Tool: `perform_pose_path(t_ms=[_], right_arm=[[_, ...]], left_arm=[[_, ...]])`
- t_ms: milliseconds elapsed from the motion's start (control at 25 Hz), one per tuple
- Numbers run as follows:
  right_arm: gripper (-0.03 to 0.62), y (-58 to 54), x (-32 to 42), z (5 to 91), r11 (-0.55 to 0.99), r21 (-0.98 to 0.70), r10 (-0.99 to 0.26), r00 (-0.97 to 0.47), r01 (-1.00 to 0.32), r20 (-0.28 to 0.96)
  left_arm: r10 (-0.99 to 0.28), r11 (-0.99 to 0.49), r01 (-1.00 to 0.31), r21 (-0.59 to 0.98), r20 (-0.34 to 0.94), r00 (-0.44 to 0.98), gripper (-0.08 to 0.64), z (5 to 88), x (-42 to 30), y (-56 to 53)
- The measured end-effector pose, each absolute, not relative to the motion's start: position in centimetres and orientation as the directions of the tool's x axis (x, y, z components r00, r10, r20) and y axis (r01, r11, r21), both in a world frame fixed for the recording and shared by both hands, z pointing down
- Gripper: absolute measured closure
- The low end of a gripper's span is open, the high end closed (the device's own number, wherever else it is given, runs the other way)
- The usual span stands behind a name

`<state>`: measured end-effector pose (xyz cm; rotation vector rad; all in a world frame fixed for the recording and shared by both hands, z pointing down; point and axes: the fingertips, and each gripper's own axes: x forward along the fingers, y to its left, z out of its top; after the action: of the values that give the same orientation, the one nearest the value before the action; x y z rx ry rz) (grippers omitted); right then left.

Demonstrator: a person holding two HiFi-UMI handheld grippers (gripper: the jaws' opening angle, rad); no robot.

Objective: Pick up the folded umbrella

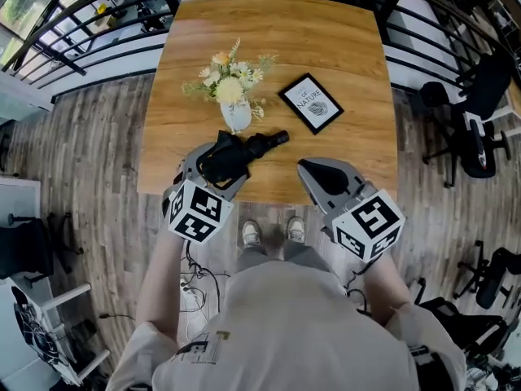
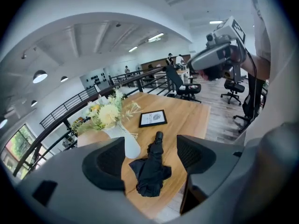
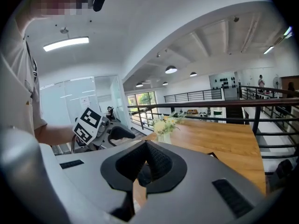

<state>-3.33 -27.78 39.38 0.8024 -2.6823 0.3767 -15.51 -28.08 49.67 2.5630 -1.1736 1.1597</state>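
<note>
Folded umbrella (image 1: 244,151) lies at centre frame near the bench (image 1: 326,39) edge, between the wide-open left claw's (image 2: 149,155) jaws. Best close on its bunched middle, clear of the vase (image 1: 236,114). Right claw (image 3: 144,164) closed, empty.

- Bright and even: ceiling strip light (image 3: 66,43) glowing, soft shadows on the wooden table (image 1: 342,47).
- Gripper views bulge fisheye, corners dark, edges soft.
</note>
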Motion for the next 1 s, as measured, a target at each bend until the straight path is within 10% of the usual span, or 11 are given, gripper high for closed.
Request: perform_pose_path(t_ms=[1000], right_arm=[[0.563,-27.0,-0.5,52.3,0.657,-0.339,-0.445,-0.709,-0.674,0.547]], left_arm=[[-0.333,-0.759,-0.64,-0.117,0.915,0.228,0.187,75.2,-19.6,-32.1]])
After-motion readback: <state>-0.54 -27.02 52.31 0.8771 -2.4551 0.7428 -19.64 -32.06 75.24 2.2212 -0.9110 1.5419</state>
